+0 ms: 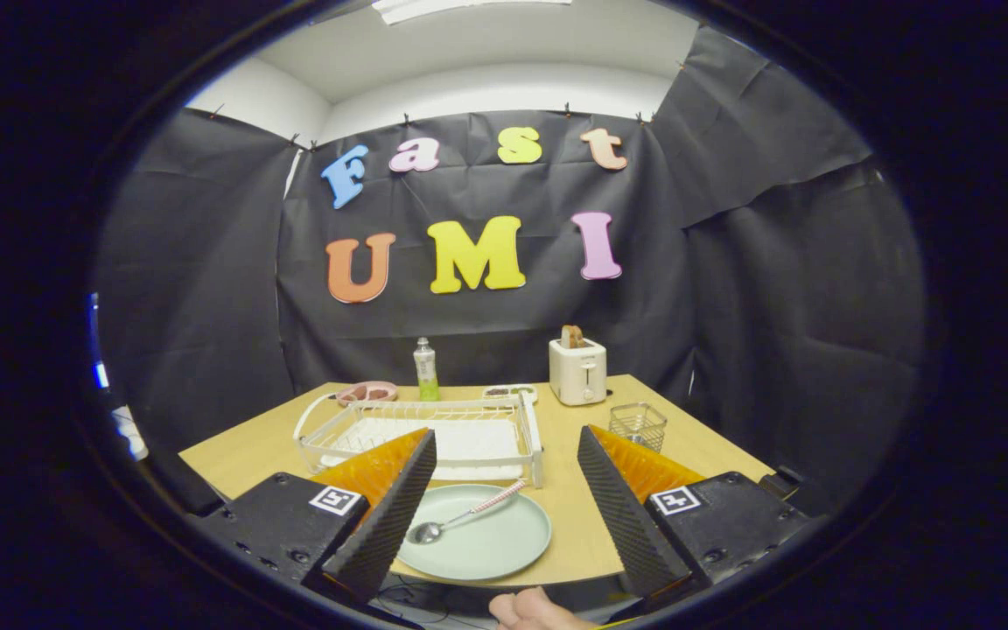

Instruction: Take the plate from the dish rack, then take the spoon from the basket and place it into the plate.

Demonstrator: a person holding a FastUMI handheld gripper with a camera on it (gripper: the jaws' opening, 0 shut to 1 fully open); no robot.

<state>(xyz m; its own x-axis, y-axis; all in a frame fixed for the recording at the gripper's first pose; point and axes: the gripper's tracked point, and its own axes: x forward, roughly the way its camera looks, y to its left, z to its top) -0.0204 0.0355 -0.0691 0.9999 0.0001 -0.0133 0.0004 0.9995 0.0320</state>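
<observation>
The spoon [466,516] lies across the pale green plate [479,535] at the table's [250,446] near edge, between the spread, empty fingers of the gripper [505,490], dish rack [421,433] just beyond, wire basket [638,425] off right, bare tabletop between them.

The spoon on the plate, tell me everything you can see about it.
The metal spoon with a pink-and-white patterned handle lies flat on the round pale green plate, which sits on the wooden table in front of the white wire dish rack. Its shiny bowl rests on the plate near the gripper's left finger; its handle angles away toward the rack, the tip reaching past the plate's rim. The open gripper has the spoon between its fingers, and neither finger touches it.
</observation>
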